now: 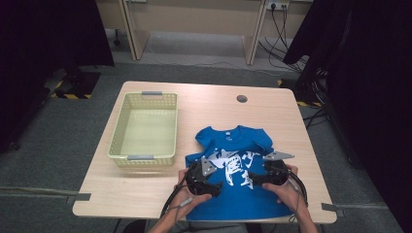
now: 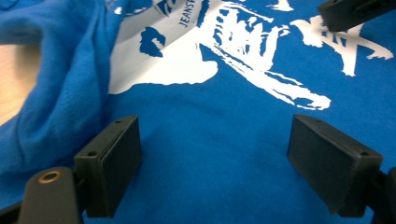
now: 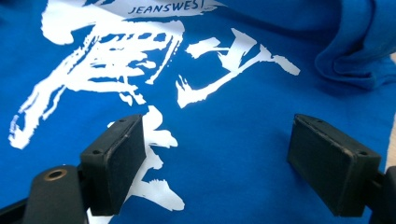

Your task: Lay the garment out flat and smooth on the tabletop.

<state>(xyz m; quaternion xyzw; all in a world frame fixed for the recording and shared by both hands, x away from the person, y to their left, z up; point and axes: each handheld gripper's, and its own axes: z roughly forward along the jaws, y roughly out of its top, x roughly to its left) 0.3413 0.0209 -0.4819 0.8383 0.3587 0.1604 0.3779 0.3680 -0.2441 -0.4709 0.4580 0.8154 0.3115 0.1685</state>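
A blue T-shirt [image 1: 233, 138] with a white print lies flat on the table's front right part, its collar towards the far side. My left gripper [image 1: 216, 187] hovers low over the shirt's lower left, jaws pointing right. My right gripper [image 1: 252, 181] faces it from the right, jaws pointing left. In the left gripper view the left gripper [image 2: 212, 140] stands open over bare blue cloth [image 2: 210, 107], with a folded sleeve at the left. In the right gripper view the right gripper [image 3: 217, 140] is open above the print [image 3: 93, 70], nothing between its pads.
A pale yellow plastic basket [image 1: 143, 158] stands empty on the table's left half. The wooden table [image 1: 121, 189] has a round cable hole [image 1: 242, 99] near its far edge. Black curtains hang at both sides, and cables run across the floor behind.
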